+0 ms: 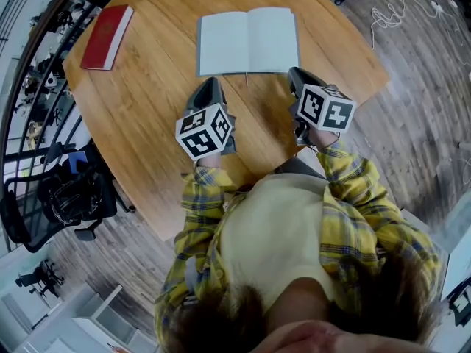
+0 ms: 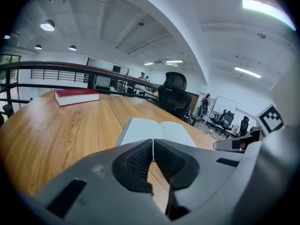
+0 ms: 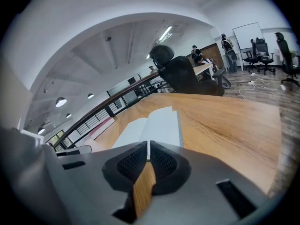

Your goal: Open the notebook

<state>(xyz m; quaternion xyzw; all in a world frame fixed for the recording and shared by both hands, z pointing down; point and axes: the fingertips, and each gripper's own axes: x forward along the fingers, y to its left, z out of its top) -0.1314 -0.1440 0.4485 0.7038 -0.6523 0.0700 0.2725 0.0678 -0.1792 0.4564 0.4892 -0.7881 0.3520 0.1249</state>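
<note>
The notebook (image 1: pixel 248 41) lies open and flat on the round wooden table (image 1: pixel 147 123), with blank white pages up. It also shows ahead of the jaws in the left gripper view (image 2: pixel 157 131) and the right gripper view (image 3: pixel 154 125). My left gripper (image 1: pixel 210 85) hovers just short of the notebook's near edge on the left; its jaws (image 2: pixel 153 144) meet with nothing between them. My right gripper (image 1: pixel 296 73) sits at the near right corner of the notebook, apart from the paper, and its jaws (image 3: pixel 148 146) are shut on nothing.
A closed red book (image 1: pixel 107 35) rests near the table's far left edge (image 2: pixel 76 96). A black office chair (image 1: pixel 59 197) stands on the floor to the left, another (image 2: pixel 174 97) beyond the table. A white cable (image 1: pixel 397 13) lies on the floor at the right.
</note>
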